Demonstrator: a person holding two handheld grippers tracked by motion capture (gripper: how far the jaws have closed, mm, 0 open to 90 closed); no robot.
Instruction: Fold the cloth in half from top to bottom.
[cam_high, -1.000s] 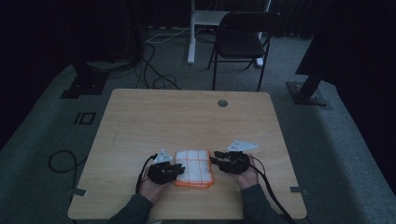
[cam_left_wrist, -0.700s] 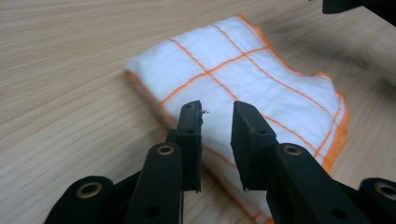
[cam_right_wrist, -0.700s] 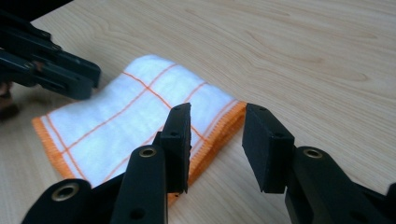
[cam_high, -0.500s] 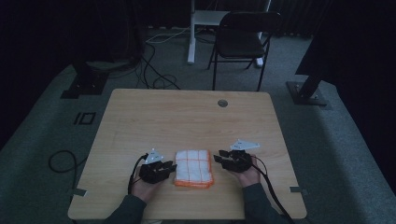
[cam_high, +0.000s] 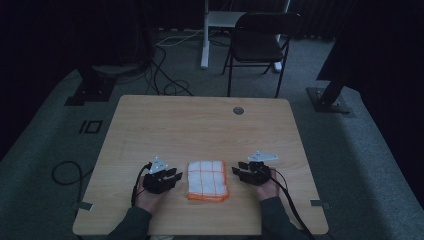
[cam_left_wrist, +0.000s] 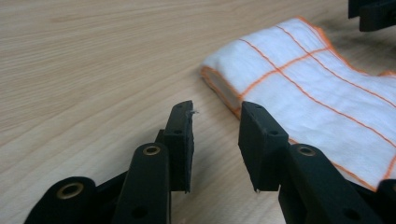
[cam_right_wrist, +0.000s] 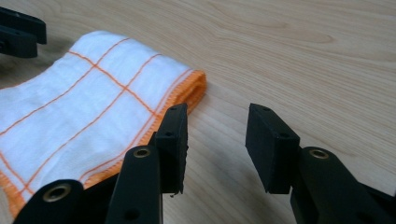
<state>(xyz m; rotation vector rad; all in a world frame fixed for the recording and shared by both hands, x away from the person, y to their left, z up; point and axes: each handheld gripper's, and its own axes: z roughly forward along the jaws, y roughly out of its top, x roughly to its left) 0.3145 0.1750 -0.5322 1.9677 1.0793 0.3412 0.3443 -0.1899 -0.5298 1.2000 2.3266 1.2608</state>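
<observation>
A folded white cloth with orange grid lines and an orange hem lies flat near the front edge of the wooden table. My left gripper rests just left of it, and its jaws have just been opening with nothing between them. In the left gripper view the left gripper stands open over bare wood, with the cloth to its right. My right gripper sits just right of the cloth. In the right gripper view the right gripper stands open beside the cloth's corner, gripping nothing.
A round cable hole sits in the table's far right part. Behind the table a dark folding chair stands on grey carpet, with cables and stand bases on the floor. The other gripper shows beyond the cloth.
My left gripper has drawn back to the left, off the cloth's edge, and its jaws stand wider. The right gripper has barely shifted. The cloth lies as before.
</observation>
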